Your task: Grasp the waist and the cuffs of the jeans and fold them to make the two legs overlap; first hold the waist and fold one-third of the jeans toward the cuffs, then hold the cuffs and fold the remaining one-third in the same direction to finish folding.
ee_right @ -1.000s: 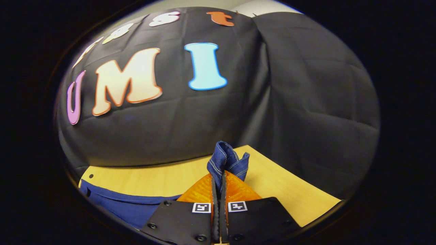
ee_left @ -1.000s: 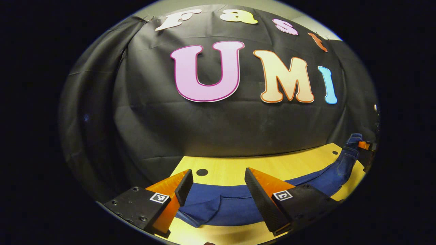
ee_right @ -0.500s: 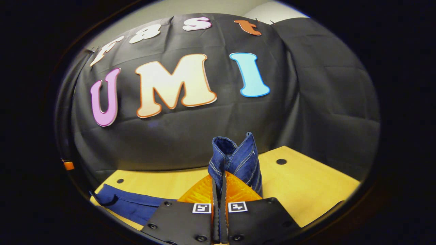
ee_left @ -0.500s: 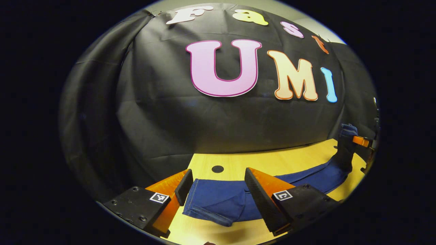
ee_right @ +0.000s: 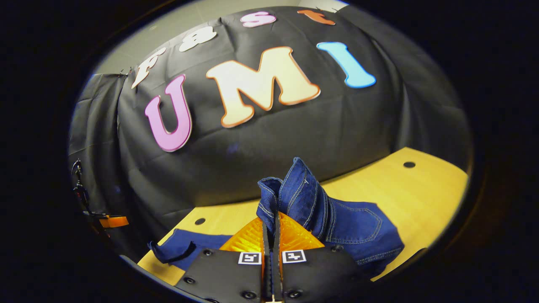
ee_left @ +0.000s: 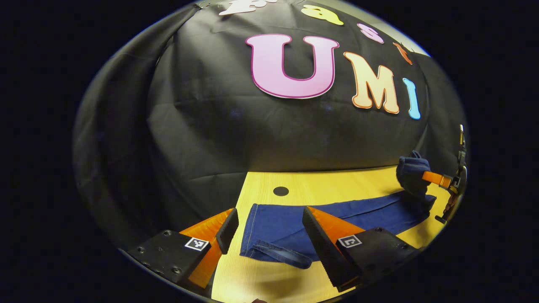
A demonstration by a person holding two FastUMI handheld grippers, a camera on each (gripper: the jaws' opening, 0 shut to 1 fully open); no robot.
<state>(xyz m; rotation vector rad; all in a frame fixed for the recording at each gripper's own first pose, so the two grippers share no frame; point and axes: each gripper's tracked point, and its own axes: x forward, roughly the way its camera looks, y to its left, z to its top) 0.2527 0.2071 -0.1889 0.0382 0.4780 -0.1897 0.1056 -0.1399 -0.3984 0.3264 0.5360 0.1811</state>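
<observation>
Right tongs (ee_right: 270,219) clamped on jeans (ee_right: 353,229) waist; left tongs (ee_left: 269,229) apart above cuffs (ee_left: 276,252). Carry waist low, one-third toward cuffs.

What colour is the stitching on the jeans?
Pale, whitish stitching on dark blue jeans, clearest in the right gripper view.

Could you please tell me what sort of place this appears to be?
Probably a staged recording booth: a black cloth wall behind a bare wooden table, with only jeans laid out and a gripper handling them.
</observation>
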